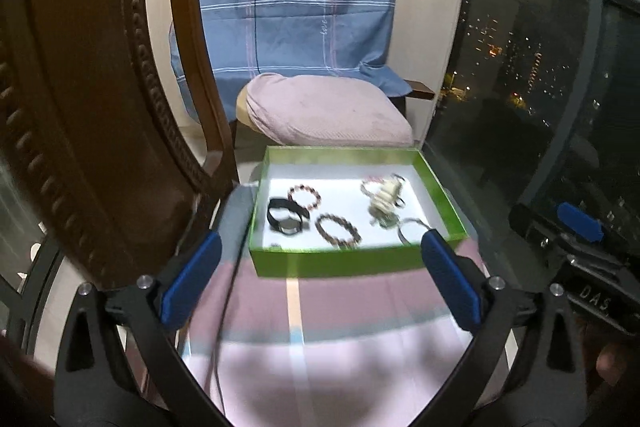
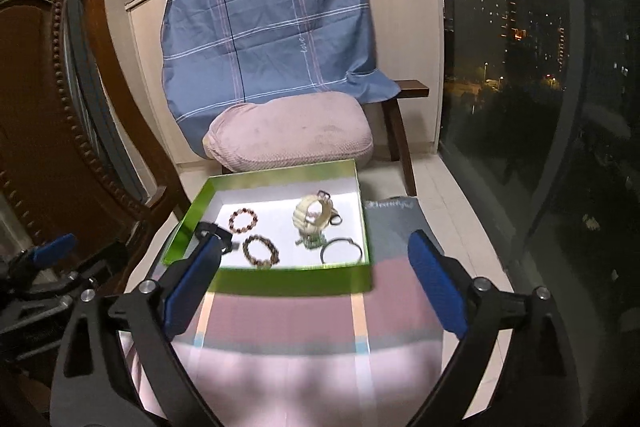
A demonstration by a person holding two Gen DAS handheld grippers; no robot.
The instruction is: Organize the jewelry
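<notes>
Both my grippers, left (image 1: 320,279) and right (image 2: 316,287), gape wide with nothing between them. Bracelets (image 2: 260,249) lie in the green box (image 2: 296,281)

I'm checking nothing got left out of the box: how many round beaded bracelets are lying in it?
2. One beaded bracelet lies toward the back left of the green box; the other beaded bracelet lies nearer the front edge. The cream bangle pile may hide more.

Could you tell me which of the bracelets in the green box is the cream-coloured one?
It is the wide cream bangle standing on edge toward the box's right; the beaded bracelets are dark and lie flat.
</notes>
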